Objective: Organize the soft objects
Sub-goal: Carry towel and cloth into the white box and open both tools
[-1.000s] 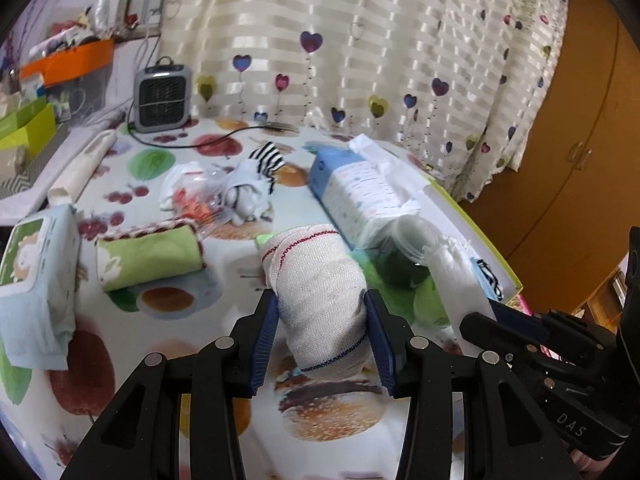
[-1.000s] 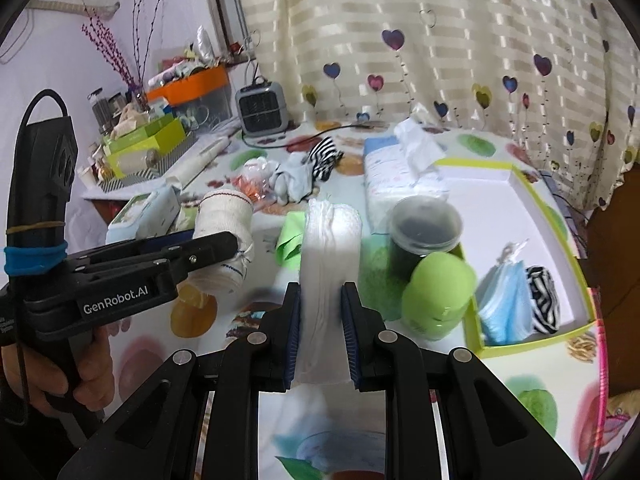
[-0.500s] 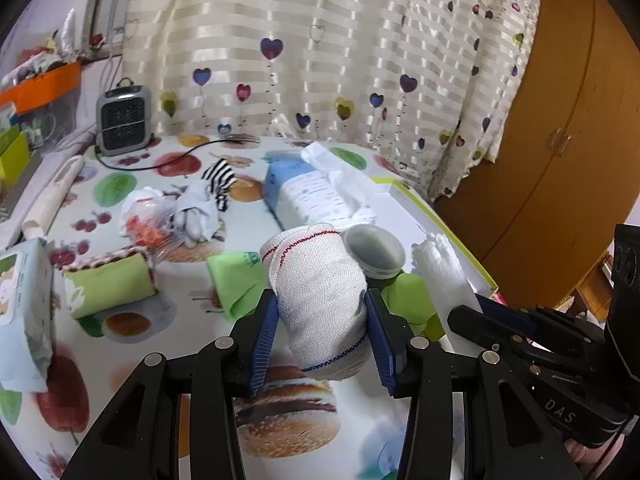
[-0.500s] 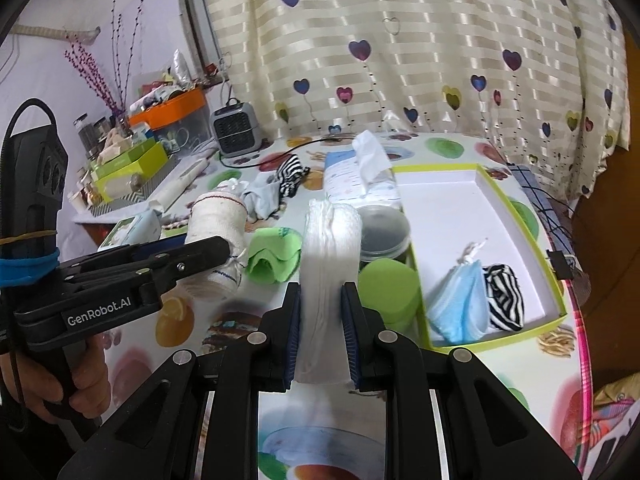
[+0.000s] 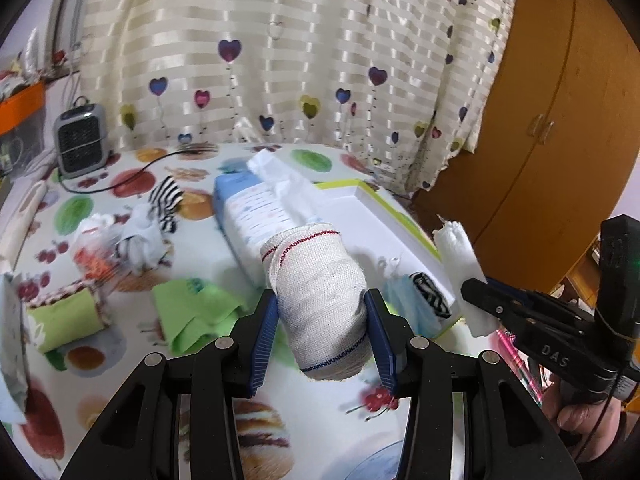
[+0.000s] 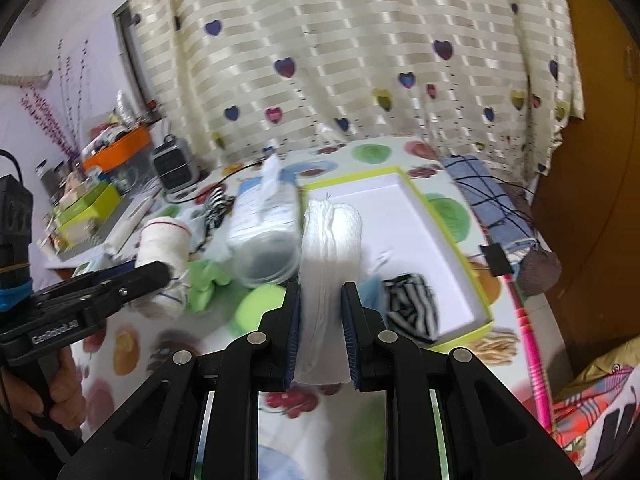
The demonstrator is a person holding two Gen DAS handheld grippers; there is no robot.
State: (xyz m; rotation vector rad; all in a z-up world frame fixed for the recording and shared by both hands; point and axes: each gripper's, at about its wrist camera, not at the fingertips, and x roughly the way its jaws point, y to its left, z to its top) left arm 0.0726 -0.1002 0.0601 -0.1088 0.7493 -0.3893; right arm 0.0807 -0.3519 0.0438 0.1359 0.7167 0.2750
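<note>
My left gripper clamps the rolled cloth; my right gripper pinches a folded white towel (green-rimmed box just ahead of both).

Both grippers: black plastic frames, blue ribbed pads, silver screws; white "DAS" / "GenRobot.AI" markings; blue band on L handle.

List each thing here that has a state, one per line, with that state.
left gripper: shut on cream cloth roll
right gripper: shut on white folded cloth
green-rimmed box: open, holding striped sock and blue mask
clear jar: lidless
</note>
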